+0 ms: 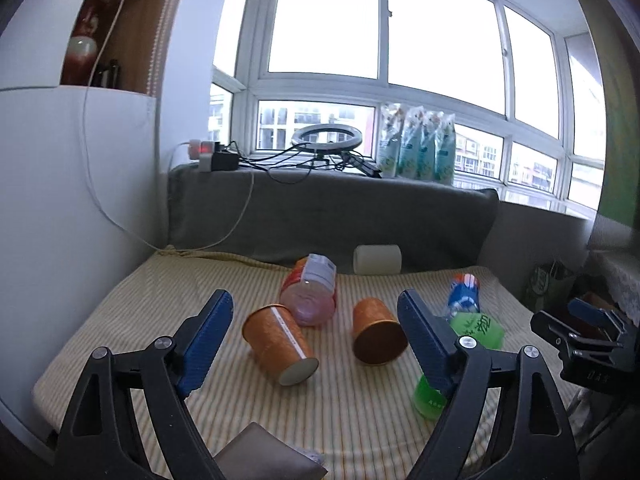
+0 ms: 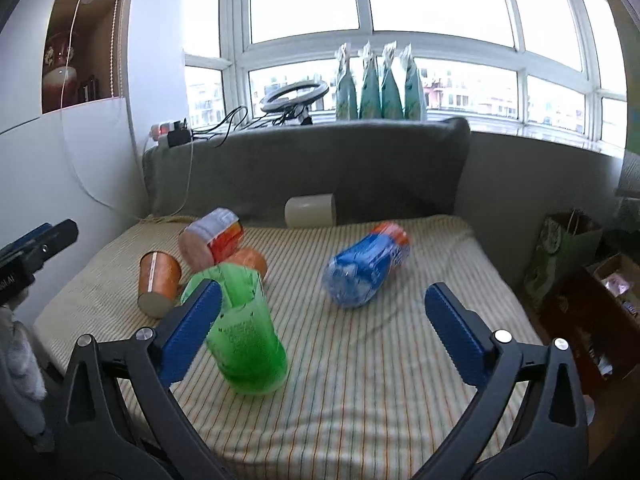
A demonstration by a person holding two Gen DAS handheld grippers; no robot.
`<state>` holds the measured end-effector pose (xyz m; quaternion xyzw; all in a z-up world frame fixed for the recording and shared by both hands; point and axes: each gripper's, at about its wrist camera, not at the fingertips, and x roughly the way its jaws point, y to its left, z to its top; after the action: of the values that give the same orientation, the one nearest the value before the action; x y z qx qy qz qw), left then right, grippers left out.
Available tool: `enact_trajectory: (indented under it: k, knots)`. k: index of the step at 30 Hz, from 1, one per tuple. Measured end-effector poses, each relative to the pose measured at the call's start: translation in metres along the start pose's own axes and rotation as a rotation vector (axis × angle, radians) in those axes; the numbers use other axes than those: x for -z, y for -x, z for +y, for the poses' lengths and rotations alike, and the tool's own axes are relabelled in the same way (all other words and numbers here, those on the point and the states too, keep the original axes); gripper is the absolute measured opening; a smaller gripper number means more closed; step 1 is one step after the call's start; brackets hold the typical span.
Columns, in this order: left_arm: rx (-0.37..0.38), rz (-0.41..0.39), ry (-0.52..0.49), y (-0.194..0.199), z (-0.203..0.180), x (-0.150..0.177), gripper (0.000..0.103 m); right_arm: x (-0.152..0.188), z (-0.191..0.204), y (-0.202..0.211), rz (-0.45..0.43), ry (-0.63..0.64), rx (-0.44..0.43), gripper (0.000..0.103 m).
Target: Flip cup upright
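- Orange paper cup with a white seam strip (image 1: pixel 280 346), the nearer of two, lies on its side on the cream striped cloth-covered table (image 1: pixel 120 320); its flat white base faces me. It sits just left of the clear pink plastic bottle with the white label (image 1: pixel 310 294), apparently touching it.
- Second orange paper cup (image 1: pixel 378 330), plain, also on its side, just right of that pink bottle. I cannot tell which end faces me.
- My left gripper (image 1: pixel 316 344): jaws spread wide, holding nothing; both cups show between the blue pads, still beyond the tips.
- My right gripper (image 2: pixel 322 330): jaws also wide apart, empty. A translucent green plastic bottle (image 2: pixel 244 332), lying toppled, sits just by its left pad; contact unclear.
- A blue-labelled clear plastic bottle (image 2: pixel 368 270) lies well right of the pink bottle; a white cylinder (image 2: pixel 310 210) lies behind it, against the grey cushion (image 2: pixel 320 168).
- Progress, my judgement: nothing done yet. Neither cup is upright or grasped. Left to do: close on one cup, lift, rotate, set it down mouth up.
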<state>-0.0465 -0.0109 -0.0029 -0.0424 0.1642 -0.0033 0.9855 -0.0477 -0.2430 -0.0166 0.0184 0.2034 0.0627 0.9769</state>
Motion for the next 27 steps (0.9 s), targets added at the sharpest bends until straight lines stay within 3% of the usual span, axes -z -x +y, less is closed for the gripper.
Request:
enact_trajectory:
  k: [11,27]
  knots:
    - [-0.011,-0.006,-0.001,0.0021,-0.0002,-0.0009,0.086,-0.0027,0.0045,0.0022,-0.026,0.019,0.048,0.103]
    - [0.000,0.005,-0.005,0.0032,-0.0042,0.0002,0.087,0.0005,0.0045,-0.0003,-0.016,0.017,0.045,0.103]
